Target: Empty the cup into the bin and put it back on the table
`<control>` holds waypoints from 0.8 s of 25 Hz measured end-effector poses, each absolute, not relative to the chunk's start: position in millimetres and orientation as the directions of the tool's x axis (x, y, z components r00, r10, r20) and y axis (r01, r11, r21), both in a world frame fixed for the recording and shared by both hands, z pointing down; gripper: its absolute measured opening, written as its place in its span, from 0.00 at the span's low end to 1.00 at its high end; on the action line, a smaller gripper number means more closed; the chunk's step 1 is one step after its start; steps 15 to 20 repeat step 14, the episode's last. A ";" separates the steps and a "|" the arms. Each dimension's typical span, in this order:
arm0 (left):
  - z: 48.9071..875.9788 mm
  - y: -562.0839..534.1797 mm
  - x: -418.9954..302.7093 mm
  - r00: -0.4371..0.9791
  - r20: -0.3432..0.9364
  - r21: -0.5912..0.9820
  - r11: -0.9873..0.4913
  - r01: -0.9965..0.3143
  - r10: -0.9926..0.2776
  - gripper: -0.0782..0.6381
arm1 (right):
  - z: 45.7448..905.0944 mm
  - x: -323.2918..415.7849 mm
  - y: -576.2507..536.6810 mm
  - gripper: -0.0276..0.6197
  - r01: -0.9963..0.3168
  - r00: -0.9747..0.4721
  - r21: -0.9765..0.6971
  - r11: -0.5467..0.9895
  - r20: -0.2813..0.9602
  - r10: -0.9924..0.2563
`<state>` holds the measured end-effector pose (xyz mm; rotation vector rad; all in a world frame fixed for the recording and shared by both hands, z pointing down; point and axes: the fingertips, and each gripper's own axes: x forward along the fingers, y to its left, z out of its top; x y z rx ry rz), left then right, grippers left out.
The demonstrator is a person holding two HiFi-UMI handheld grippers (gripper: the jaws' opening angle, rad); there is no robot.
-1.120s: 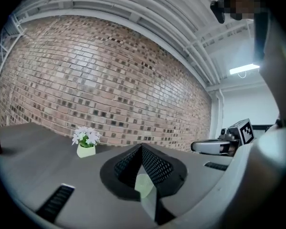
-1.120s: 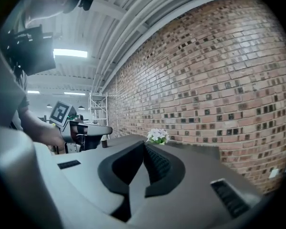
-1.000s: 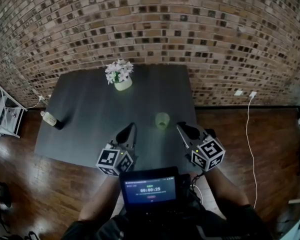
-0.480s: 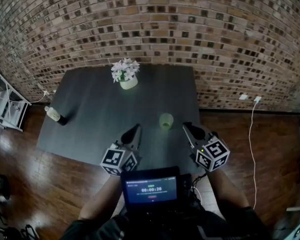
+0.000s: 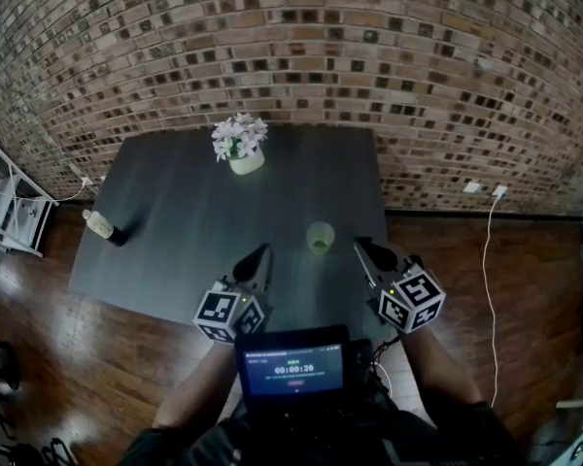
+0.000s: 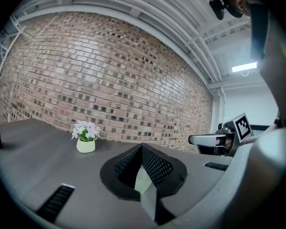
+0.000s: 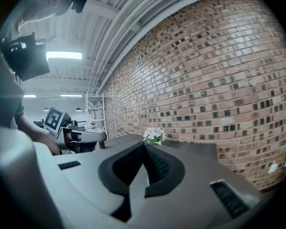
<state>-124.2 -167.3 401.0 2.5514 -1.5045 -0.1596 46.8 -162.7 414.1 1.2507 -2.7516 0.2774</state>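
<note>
Item 1: cup, pale green, upright on the dark bench, toward its near right part. It stands just ahead of the two gripper tips and between them, touching neither.

Item 2: left gripper, held level over the near edge of the bench. Its jaws are closed tip to tip with nothing held.

Item 3: right gripper, near the bench's right front corner, just right of the cup. Its jaws are fully together and empty.

Item 4: white flowers in a pale pot, at the far edge of the bench by the brick wall.

Item 5: bottle, light body with a dark base, at the left edge of the bench, well apart from the cup.

Item 6: small screen, mounted in front of the person, lit.

Item 7: white shelf unit, on the wooden floor to the left.
</note>
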 end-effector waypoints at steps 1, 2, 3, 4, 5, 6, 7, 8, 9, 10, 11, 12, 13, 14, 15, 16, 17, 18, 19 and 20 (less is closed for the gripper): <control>401.2 -168.4 -124.1 0.483 -0.003 0.206 -0.473 -0.857 -0.876 0.10 | 413.8 47.2 -163.8 0.04 -0.754 -0.656 -0.118 0.646 0.172 -0.735; 401.5 -169.5 -124.0 0.481 -0.003 0.208 -0.471 -0.857 -0.876 0.10 | 413.8 47.5 -164.7 0.04 -0.754 -0.656 -0.116 0.647 0.173 -0.734; 401.8 -170.5 -123.9 0.480 -0.003 0.210 -0.470 -0.858 -0.877 0.10 | 414.0 47.8 -165.6 0.04 -0.754 -0.656 -0.116 0.647 0.174 -0.734; 401.8 -171.3 -124.0 0.479 -0.002 0.211 -0.469 -0.858 -0.878 0.10 | 414.4 47.9 -166.3 0.04 -0.754 -0.657 -0.117 0.647 0.175 -0.734; 401.2 -171.9 -124.1 0.478 -0.003 0.211 -0.468 -0.858 -0.878 0.10 | 414.6 47.7 -166.8 0.04 -0.753 -0.657 -0.119 0.647 0.176 -0.733; 399.9 -172.2 -124.3 0.478 -0.005 0.209 -0.469 -0.858 -0.878 0.10 | 414.7 47.0 -167.2 0.04 -0.753 -0.658 -0.121 0.647 0.178 -0.732; 398.3 -172.3 -124.6 0.478 -0.008 0.207 -0.470 -0.858 -0.878 0.10 | 414.5 45.8 -167.7 0.04 -0.751 -0.659 -0.122 0.648 0.180 -0.730; 396.6 -172.4 -124.9 0.478 -0.010 0.205 -0.470 -0.859 -0.878 0.10 | 414.0 44.4 -168.4 0.04 -0.750 -0.661 -0.122 0.650 0.180 -0.729; 395.1 -172.6 -124.9 0.478 -0.014 0.206 -0.470 -0.858 -0.878 0.10 | 412.9 42.9 -169.5 0.04 -0.748 -0.663 -0.120 0.653 0.178 -0.727; 394.1 -173.0 -124.6 0.477 -0.017 0.209 -0.470 -0.858 -0.879 0.10 | 411.5 41.4 -170.9 0.04 -0.746 -0.665 -0.117 0.655 0.175 -0.726; 393.7 -173.6 -124.0 0.477 -0.021 0.214 -0.470 -0.856 -0.879 0.10 | 410.1 40.0 -172.2 0.04 -0.744 -0.667 -0.114 0.658 0.172 -0.725; 393.7 -174.1 -123.1 0.478 -0.024 0.218 -0.471 -0.855 -0.878 0.10 | 408.9 38.7 -173.4 0.04 -0.742 -0.670 -0.111 0.661 0.169 -0.723; 393.9 -174.6 -122.2 0.478 -0.027 0.221 -0.472 -0.853 -0.878 0.10 | 408.0 37.4 -174.5 0.04 -0.740 -0.672 -0.108 0.664 0.166 -0.722; 394.2 -175.1 -121.3 0.479 -0.030 0.225 -0.473 -0.852 -0.877 0.10 | 407.3 36.2 -175.5 0.04 -0.738 -0.674 -0.106 0.666 0.163 -0.721; 394.2 -175.1 -121.3 0.479 -0.030 0.225 -0.473 -0.852 -0.877 0.10 | 407.3 36.2 -175.5 0.04 -0.738 -0.674 -0.106 0.666 0.163 -0.721; 394.2 -175.1 -121.3 0.479 -0.030 0.225 -0.473 -0.852 -0.877 0.10 | 407.3 36.2 -175.5 0.04 -0.738 -0.674 -0.106 0.666 0.163 -0.721; 394.2 -175.1 -121.3 0.479 -0.030 0.225 -0.473 -0.852 -0.877 0.10 | 407.3 36.2 -175.5 0.04 -0.738 -0.674 -0.106 0.666 0.163 -0.721; 394.2 -175.1 -121.3 0.479 -0.030 0.225 -0.473 -0.852 -0.877 0.10 | 407.3 36.2 -175.5 0.04 -0.738 -0.674 -0.106 0.666 0.163 -0.721; 394.2 -175.1 -121.3 0.479 -0.030 0.225 -0.473 -0.852 -0.877 0.10 | 407.3 36.2 -175.5 0.04 -0.738 -0.674 -0.106 0.666 0.163 -0.721; 394.2 -175.1 -121.3 0.479 -0.030 0.225 -0.473 -0.852 -0.877 0.10 | 407.3 36.2 -175.5 0.04 -0.738 -0.674 -0.106 0.666 0.163 -0.721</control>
